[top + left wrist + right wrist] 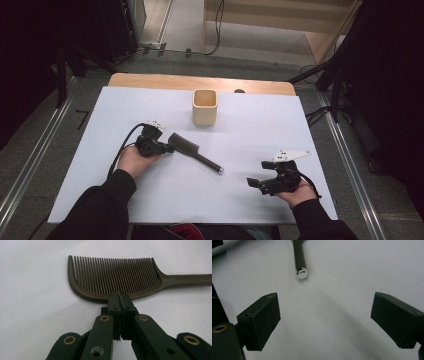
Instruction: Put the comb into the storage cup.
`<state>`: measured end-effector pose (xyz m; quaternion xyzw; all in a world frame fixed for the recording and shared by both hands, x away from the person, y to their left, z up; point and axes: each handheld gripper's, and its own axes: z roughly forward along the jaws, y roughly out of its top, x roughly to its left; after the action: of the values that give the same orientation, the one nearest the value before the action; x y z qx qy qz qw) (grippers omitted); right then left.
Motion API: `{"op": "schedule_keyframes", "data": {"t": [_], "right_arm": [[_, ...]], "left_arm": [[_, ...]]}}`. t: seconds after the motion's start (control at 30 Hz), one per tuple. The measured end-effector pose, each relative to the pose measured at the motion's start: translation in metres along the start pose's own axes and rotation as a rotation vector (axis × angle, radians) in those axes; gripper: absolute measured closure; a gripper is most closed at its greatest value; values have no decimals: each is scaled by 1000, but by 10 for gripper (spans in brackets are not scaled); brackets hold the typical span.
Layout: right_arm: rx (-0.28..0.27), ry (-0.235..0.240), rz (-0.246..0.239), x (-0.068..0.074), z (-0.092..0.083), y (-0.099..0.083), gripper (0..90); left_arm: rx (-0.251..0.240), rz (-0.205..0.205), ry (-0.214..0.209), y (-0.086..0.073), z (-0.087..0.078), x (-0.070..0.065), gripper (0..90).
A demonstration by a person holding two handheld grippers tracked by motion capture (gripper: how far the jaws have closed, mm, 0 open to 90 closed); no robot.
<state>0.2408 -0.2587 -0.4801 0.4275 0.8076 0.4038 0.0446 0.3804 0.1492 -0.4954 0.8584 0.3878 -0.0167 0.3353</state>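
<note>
A dark brown comb with a long handle lies flat on the white sheet, left of centre. My left gripper is at the comb's toothed head. In the left gripper view the comb lies just ahead and my left gripper has its jaws pressed together, with their tips against the comb's curved spine and nothing between them. My right gripper rests near the front right with its jaws spread wide. In the right gripper view the comb handle's shiny end lies beyond my right gripper, apart from it.
A square pale wooden cup stands upright at the back centre of the white sheet. The wooden table edge shows behind it. Metal rails and cables lie on the floor at both sides.
</note>
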Motion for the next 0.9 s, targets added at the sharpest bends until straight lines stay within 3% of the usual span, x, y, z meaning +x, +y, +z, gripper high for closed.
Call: {"op": "schedule_keyframes", "data": {"t": [0.43, 0.47, 0.57, 0.77, 0.9], "right_arm": [[3, 1, -1, 0, 0, 0, 73], [2, 1, -2, 0, 0, 0, 73], [1, 1, -4, 0, -1, 0, 72], [-5, 0, 1, 0, -1, 0, 73], [-5, 1, -2, 0, -1, 0, 73]], "left_arm": [[-2, -12, -10, 1, 0, 1, 871], [2, -18, 3, 1, -2, 1, 869], [-21, -25, -11, 1, -7, 0, 828], [-94, -36, -55, 0, -31, -5, 752], [-114, -40, -78, -4, -43, -11, 657]]}}
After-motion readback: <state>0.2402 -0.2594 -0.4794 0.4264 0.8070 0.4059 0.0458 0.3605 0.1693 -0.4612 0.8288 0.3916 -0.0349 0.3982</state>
